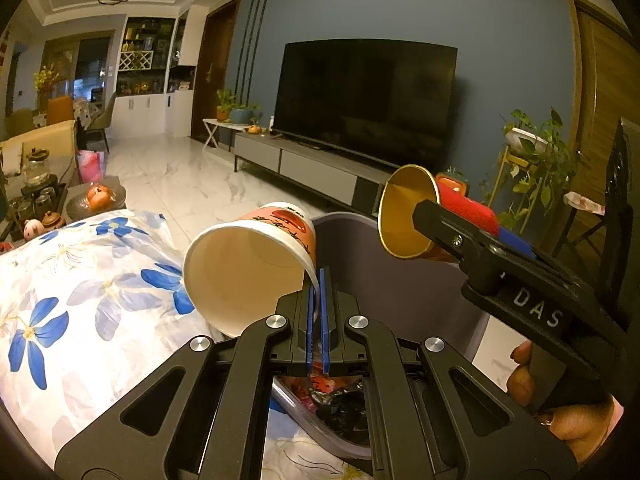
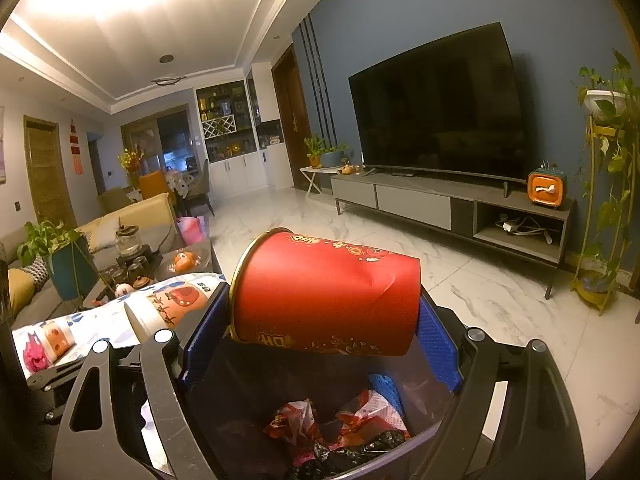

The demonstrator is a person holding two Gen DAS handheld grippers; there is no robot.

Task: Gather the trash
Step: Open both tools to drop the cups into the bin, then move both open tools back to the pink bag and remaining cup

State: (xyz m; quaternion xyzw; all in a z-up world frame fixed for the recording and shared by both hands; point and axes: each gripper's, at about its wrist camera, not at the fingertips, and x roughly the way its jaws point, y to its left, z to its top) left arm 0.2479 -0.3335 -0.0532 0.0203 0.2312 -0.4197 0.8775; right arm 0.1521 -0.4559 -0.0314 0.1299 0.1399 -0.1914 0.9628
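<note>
1. Trash sits at the bottom of the grey bin (image 2: 240, 412): crumpled wrappers (image 2: 340, 428), red and black.
2. Left gripper (image 1: 319, 280) is closed on the rim of a white paper cup (image 1: 248, 268), which lies tipped on its side at the bin's edge, above the flowered cloth (image 1: 80, 280).
3. Right gripper (image 2: 320, 312) holds a red cup (image 2: 324, 292) sideways between its wide-set blue pads (image 2: 436, 344), directly over the bin.
4. A hand (image 1: 560, 412) grips the right tool's handle.
</note>
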